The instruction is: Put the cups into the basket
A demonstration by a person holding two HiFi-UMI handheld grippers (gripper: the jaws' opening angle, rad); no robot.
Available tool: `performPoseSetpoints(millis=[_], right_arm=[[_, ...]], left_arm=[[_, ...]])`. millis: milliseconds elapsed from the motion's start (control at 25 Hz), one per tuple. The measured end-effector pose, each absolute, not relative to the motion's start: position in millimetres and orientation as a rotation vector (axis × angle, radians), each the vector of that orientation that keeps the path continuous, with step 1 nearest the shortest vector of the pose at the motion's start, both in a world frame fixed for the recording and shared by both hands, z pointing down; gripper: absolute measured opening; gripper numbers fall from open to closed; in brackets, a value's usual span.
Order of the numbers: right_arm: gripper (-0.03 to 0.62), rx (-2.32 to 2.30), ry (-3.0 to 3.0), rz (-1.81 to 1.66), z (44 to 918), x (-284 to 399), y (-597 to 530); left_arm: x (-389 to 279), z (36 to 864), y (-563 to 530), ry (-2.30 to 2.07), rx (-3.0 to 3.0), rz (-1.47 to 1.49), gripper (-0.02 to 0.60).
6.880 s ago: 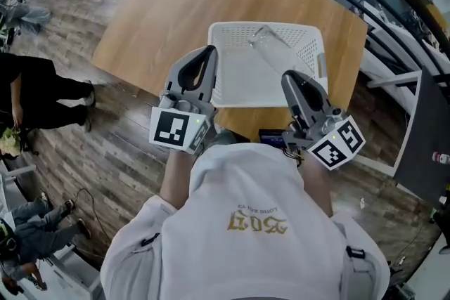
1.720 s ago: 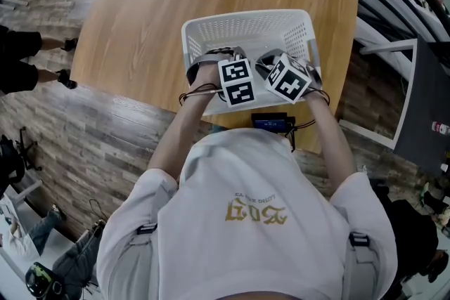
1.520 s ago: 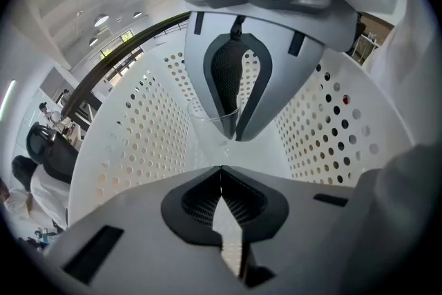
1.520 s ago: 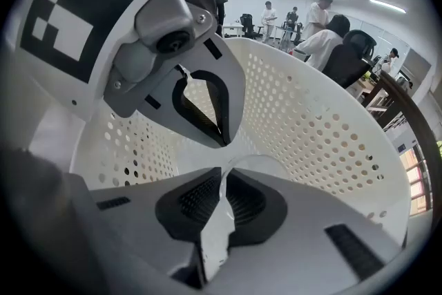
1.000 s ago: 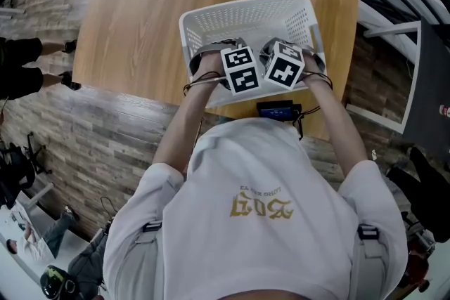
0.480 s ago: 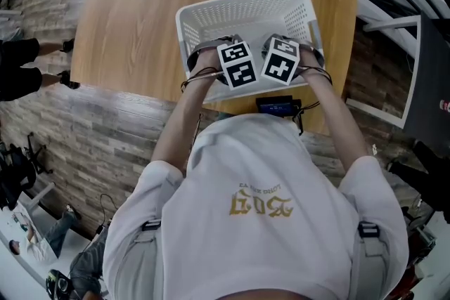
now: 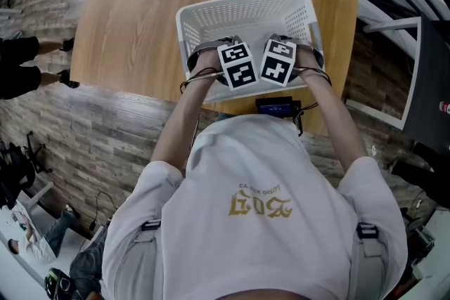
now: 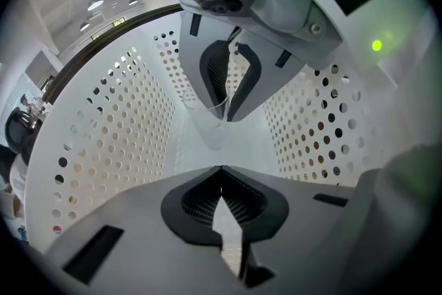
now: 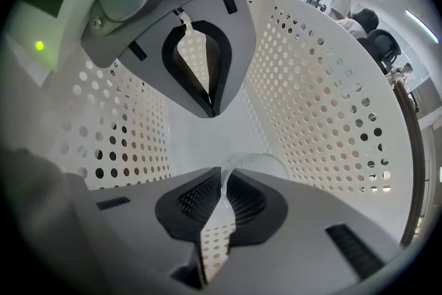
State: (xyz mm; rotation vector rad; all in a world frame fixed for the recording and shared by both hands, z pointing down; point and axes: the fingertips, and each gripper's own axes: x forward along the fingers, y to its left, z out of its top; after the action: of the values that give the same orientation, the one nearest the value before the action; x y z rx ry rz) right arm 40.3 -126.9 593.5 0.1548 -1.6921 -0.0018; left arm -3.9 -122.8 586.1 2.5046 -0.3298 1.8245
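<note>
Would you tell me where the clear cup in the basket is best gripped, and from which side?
Grip the clear cup by its thin rim wall, one jaw inside the mouth, one outside, coming down through the open top of the basket. Its mouth faces the right gripper, which pinches it this way; the perforated walls probably rule out a side approach.

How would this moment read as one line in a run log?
right gripper: in white basket, shut on clear cup rim | left gripper: in basket, shut, nothing seen between | cup not yet released
</note>
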Motion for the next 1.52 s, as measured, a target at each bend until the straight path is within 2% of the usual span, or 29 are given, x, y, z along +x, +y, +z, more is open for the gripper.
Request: performPoseSetpoints(millis=[1040,1240,1520], right_arm=[[0.031,0.123,-1.691,-0.049,596.9,47.6,-128.0],[0.059,0.129,-1.689,-0.051,593.5,48.3,-129.6],[0.063,0.143,-1.693,-0.056,591.3,49.2,-131.0]], left_arm=[[0.1,583.0,-125.0,-0.362,2.537,1.783,0.008],[-1.2,580.8,-124.8,-0.363,2.532,1.785,0.008],[-1.0,578.1,-124.5,-0.373,2.539,1.785,0.008]])
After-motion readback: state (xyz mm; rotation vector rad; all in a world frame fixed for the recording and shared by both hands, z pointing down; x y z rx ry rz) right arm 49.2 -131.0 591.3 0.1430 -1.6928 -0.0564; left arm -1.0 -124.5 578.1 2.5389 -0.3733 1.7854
